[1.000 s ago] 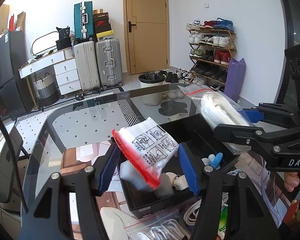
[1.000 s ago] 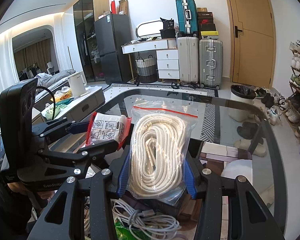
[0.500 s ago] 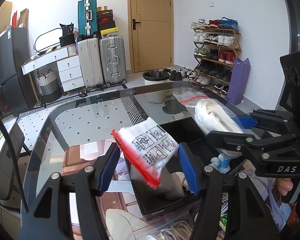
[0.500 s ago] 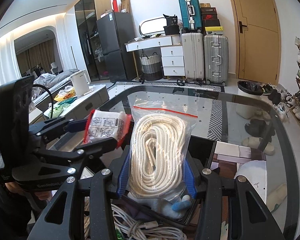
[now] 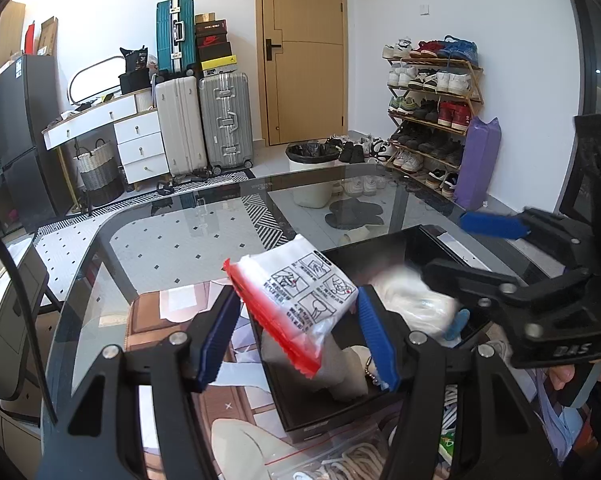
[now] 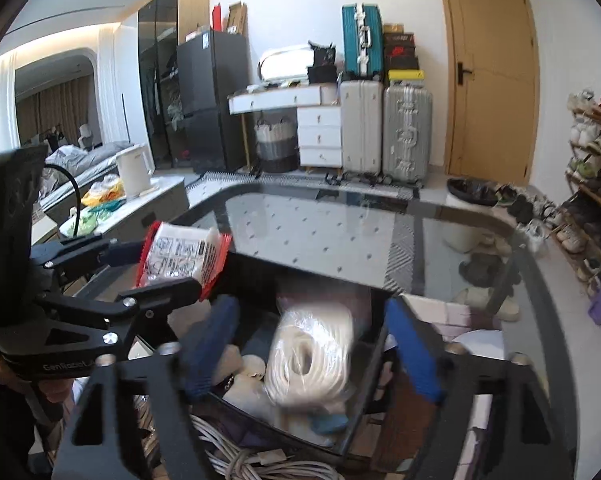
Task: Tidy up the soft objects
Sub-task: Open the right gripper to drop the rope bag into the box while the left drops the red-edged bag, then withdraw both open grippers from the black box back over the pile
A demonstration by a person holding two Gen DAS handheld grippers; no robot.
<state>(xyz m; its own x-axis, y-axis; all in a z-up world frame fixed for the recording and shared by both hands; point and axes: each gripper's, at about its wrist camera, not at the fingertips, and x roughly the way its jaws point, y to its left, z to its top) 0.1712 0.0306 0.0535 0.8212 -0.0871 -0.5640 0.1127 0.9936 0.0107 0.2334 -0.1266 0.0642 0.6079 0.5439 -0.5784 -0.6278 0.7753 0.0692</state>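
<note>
L gripper [image 5: 298,320] jaws clamp a red-edged packet [image 5: 300,300]. R gripper [image 6: 312,348] jaws just opened wide — rope bag [image 6: 310,354] lies loose in black box [image 6: 364,360] at 6 o'clock.

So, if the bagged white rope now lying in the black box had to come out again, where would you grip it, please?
Probably across the rope coil from above: the black box walls block the sides, and the soft bundle lies uppermost. The right gripper, just opened, already straddles it.

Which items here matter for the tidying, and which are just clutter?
Job: bag of white rope in the black box; red-edged packet in the left gripper; right gripper, jaws just opened.
Clutter: loose cables, suitcases, shoe rack.
</note>
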